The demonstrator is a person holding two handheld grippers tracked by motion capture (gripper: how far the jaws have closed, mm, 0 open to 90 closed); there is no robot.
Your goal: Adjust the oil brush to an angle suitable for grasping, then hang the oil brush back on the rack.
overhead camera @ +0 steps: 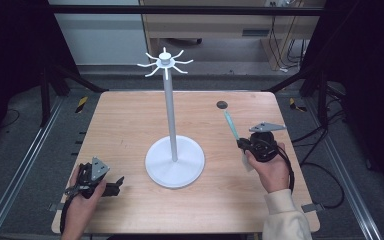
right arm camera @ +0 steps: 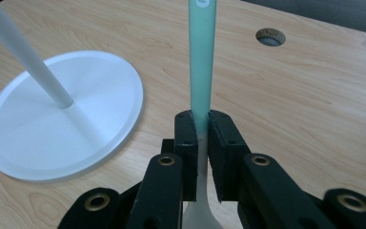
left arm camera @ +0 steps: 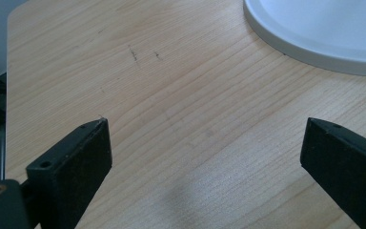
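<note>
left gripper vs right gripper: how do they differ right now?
The left gripper has its jaws wide apart with nothing between them; the right gripper is clamped on a green-handled utensil. The left lies low by the table's near edge; the right is raised, utensil pointing up. Both flank the white stand.

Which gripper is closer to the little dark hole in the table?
Right. The right gripper, shut on a green-handled utensil, sits just on the person's side of the hole. The left gripper is open at the near left corner, beyond the white stand.
</note>
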